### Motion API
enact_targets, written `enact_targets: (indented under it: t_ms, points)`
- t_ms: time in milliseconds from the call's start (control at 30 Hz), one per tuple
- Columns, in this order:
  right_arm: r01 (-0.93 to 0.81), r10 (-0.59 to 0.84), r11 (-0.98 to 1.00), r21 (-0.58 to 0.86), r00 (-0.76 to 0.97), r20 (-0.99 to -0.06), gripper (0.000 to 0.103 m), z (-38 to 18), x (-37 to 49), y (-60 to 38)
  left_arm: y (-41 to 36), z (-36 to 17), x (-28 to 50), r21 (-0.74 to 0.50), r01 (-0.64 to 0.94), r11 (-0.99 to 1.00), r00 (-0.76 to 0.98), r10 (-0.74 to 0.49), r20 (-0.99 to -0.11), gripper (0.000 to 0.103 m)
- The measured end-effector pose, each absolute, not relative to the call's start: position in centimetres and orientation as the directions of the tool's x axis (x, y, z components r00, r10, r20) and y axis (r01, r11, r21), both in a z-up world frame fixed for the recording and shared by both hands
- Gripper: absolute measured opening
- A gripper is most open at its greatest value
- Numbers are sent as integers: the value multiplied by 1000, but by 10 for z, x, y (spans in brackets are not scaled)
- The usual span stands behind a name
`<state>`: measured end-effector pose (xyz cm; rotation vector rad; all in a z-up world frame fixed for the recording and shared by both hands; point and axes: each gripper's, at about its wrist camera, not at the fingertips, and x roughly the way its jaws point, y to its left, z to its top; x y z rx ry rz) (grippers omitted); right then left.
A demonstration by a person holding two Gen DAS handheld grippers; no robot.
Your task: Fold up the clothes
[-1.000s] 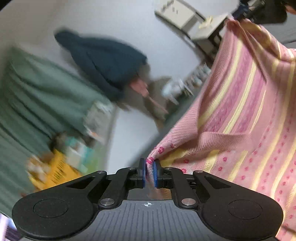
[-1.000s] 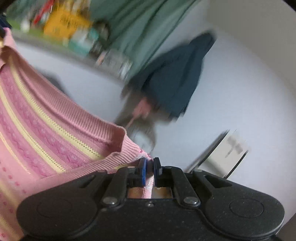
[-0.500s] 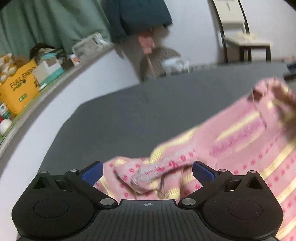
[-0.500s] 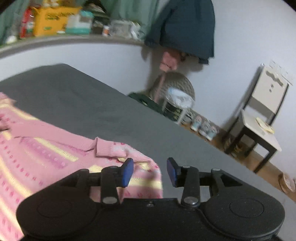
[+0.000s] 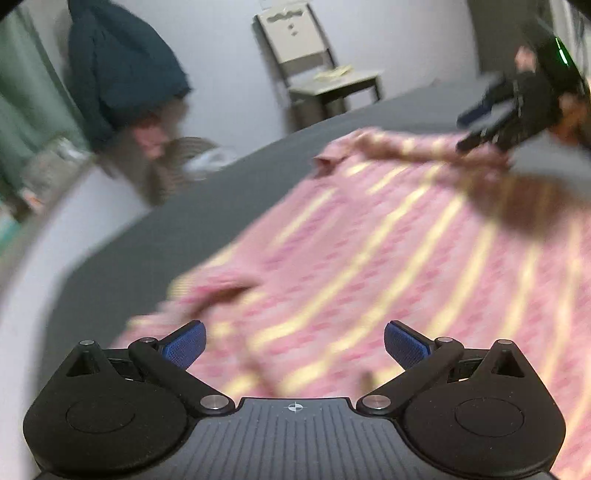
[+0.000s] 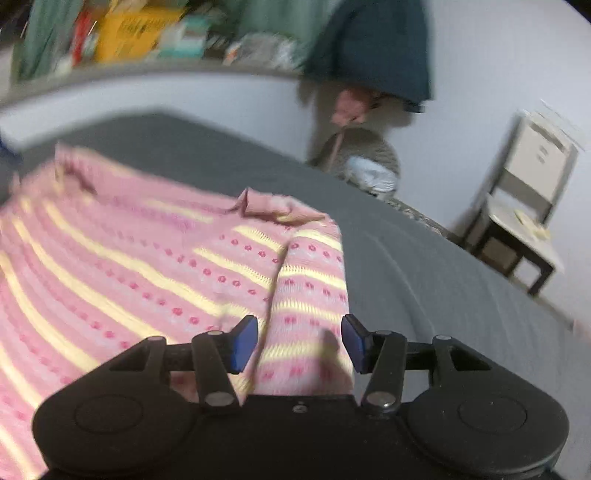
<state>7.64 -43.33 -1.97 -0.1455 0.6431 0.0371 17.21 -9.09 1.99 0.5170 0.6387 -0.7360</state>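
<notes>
A pink sweater with yellow stripes and red dots lies spread flat on a dark grey bed. My left gripper is wide open and empty, just above the sweater's near edge. My right gripper is open and empty over the sweater, above a sleeve that lies along the sweater's right edge. The right gripper also shows in the left wrist view, at the sweater's far corner. The collar is bunched at the far edge.
A pale wooden chair stands past the bed's far side. A dark blue jacket hangs on the wall above a wicker basket. A shelf with a yellow box and green curtain runs behind the bed.
A second ago both grippers were shut on the sweater and held it up. They let go, the sweater dropped flat on the bed, and both grippers have since drawn back open.
</notes>
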Motion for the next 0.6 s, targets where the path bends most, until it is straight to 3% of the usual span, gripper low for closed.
enact_targets:
  t_ms: [67,200,400,500,600]
  points:
    - [-47,43,999,7,830,-556,50,-15,46,-438,-97,18,181,144,770,621,523,-486,-700,103]
    - [-108,168,983,150,861,-479,50,-18,-4,-430,-115,7,208,213,725,655,572,-400,-716,103]
    - [-124,282,938,323,815,-506,50,-22,-14,-434,-122,-12,264,88,608,789,566,-353,-745,103]
    - [-102,268,937,333,824,-500,51,-26,-7,-445,-119,-5,289,137,440,887,728,-264,-633,103]
    - [-56,218,947,316,834,-506,51,-35,-2,-454,-94,13,309,-84,194,977,850,-210,-482,103]
